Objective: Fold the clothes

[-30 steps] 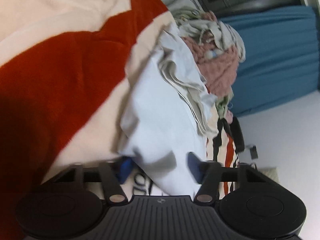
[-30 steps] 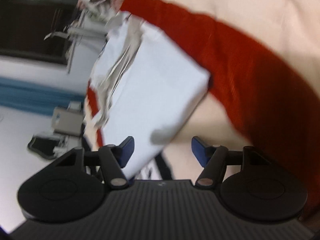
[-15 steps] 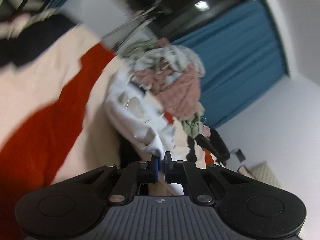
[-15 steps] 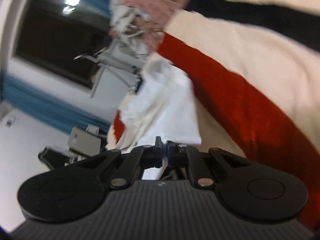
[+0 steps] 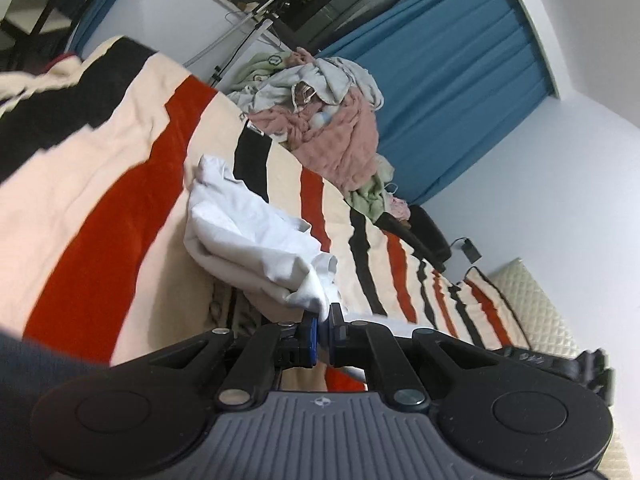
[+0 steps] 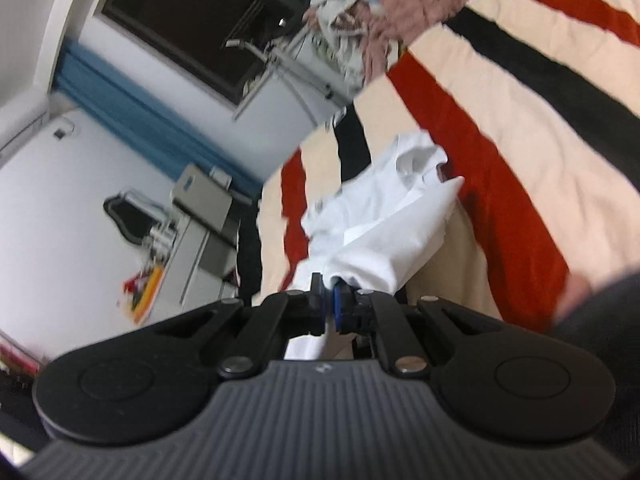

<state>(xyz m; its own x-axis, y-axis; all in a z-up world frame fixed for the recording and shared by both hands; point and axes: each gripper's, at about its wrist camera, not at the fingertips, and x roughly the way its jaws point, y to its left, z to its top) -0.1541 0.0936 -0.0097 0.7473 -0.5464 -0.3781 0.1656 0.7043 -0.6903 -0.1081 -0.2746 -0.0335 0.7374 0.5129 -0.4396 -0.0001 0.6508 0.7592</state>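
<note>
A white garment (image 5: 248, 236) hangs crumpled over the striped bed cover (image 5: 100, 184). My left gripper (image 5: 323, 334) is shut on one edge of it, cloth pinched between the blue pads. In the right wrist view the same white garment (image 6: 384, 224) trails away from my right gripper (image 6: 329, 300), which is shut on another edge of it. The cloth is lifted off the striped cover (image 6: 520, 128) near both grippers and sags between them.
A heap of unfolded clothes (image 5: 332, 120), pink, grey and green, lies at the far end of the bed. Blue curtains (image 5: 452, 80) and a dark window are behind it. A quilted pillow (image 5: 536, 312) lies at right. A grey cabinet (image 6: 204, 216) stands beside the bed.
Both grippers closed on edges of the white garment and rose with it, rolling as they went. The folded cloth has been pulled up and bunched, and more of the bed shows.
</note>
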